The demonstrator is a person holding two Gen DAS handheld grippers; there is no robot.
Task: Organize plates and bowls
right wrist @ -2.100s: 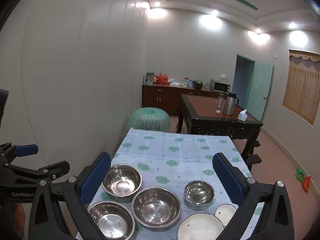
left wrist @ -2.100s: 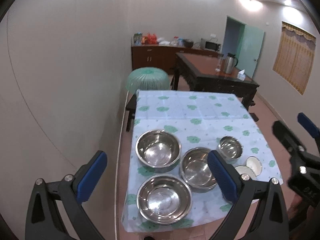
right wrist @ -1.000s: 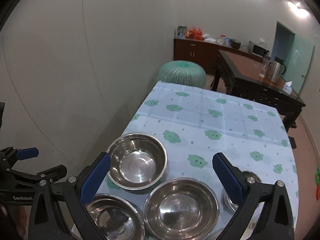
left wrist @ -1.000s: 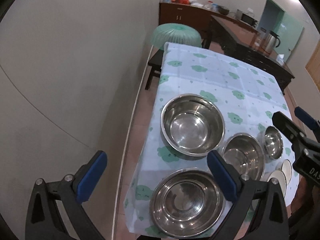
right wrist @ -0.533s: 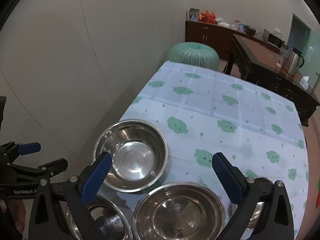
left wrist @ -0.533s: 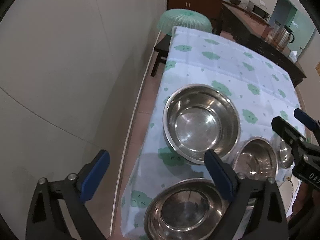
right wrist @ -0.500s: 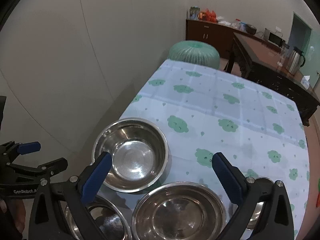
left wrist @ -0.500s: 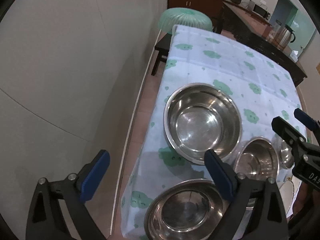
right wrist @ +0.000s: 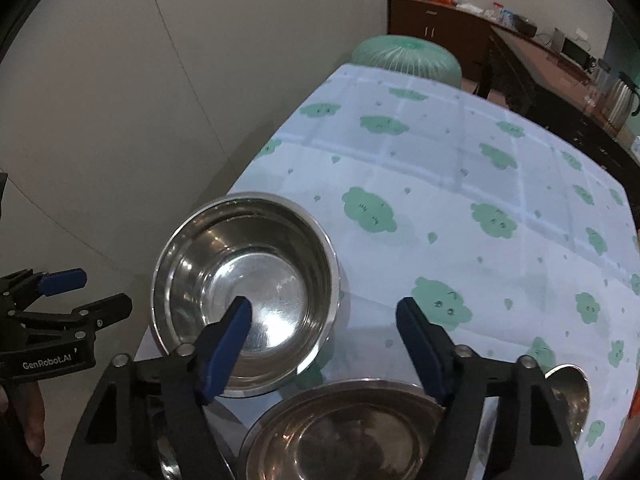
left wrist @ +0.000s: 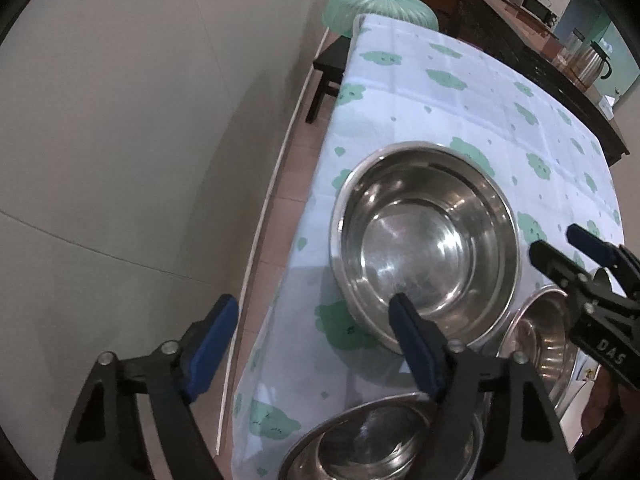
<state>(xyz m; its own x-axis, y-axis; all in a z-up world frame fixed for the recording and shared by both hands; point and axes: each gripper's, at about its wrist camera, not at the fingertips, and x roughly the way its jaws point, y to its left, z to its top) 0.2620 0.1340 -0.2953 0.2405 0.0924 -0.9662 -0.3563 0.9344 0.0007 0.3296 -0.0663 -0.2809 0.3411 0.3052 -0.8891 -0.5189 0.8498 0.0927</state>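
A counter [right wrist: 460,184] under a cloud-print cloth stands beside a plain wall. Both pairs of jaws have just been closing, yet stand apart and hold nothing. The left gripper [left wrist: 316,344] straddles the near-left rim of the far steel bowl [left wrist: 424,240]; the right gripper [right wrist: 324,340] straddles its near-right rim. That bowl is empty, like the near bowl [right wrist: 344,432].

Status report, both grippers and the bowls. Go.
Left gripper and right gripper open, empty, jaws just narrowing. Far steel bowl below both, untouched on tablecloth. Nothing blocking.
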